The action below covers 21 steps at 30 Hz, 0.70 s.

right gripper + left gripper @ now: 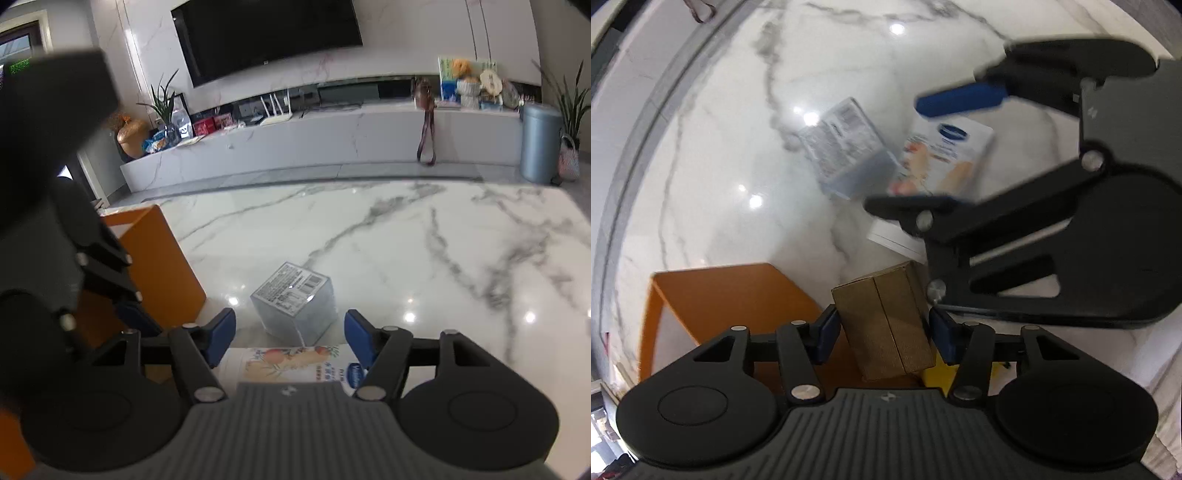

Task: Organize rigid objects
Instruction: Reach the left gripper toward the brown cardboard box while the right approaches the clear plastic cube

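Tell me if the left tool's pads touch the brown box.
Cannot tell. Left wrist view: brown box sits between the left tool's pads; no gap or contact is plain.

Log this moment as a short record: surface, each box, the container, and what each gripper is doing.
surface: white marble table
brown box: cardboard box between the left gripper fingers, over the orange bin; whether the pads press on it cannot be told
orange bin: orange bin at the table's left side
clear box: clear plastic box with a printed label, on the table
white carton: white carton with fruit print, lying flat
right gripper: right gripper open, above the white carton, fingers not touching it
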Each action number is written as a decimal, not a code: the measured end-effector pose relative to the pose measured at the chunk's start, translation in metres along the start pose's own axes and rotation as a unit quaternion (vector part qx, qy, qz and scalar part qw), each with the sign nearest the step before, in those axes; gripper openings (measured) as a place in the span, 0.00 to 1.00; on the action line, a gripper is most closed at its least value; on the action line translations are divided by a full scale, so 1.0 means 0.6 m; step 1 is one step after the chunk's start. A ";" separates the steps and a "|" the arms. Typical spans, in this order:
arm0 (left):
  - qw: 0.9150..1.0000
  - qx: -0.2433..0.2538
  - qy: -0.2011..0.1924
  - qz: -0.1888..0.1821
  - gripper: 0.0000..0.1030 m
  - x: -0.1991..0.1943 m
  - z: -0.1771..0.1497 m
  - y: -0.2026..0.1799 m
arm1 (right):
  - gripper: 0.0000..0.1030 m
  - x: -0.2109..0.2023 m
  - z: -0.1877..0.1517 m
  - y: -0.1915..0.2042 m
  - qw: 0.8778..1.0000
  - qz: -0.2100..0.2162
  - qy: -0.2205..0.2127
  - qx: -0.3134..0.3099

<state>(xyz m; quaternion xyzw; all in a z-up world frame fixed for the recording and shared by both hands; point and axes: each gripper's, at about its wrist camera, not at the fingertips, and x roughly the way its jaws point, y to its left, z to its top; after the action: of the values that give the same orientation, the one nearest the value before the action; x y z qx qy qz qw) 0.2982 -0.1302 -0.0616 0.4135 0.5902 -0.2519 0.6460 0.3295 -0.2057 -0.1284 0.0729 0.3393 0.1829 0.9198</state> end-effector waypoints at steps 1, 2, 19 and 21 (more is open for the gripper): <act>1.000 -0.003 -0.004 0.007 0.55 -0.002 0.003 0.006 | 0.66 0.006 0.000 -0.001 1.000 0.002 0.005 0.007; 1.000 -0.006 -0.006 0.011 0.55 -0.002 0.006 0.011 | 0.72 0.009 0.001 -0.001 1.000 0.002 0.006 0.012; 1.000 -0.023 -0.012 0.009 0.53 0.002 0.029 0.047 | 0.77 0.089 0.025 0.000 0.996 -0.035 0.040 0.076; 1.000 -0.024 -0.017 0.012 0.53 0.001 0.028 0.046 | 0.63 0.089 0.024 -0.006 0.995 -0.025 0.045 0.080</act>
<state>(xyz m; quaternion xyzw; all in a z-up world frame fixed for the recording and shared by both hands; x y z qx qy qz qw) 0.3301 -0.1293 -0.0563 0.4009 0.5802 -0.2367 0.6683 0.3778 -0.1887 -0.1503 0.1298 0.3959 0.1354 0.8989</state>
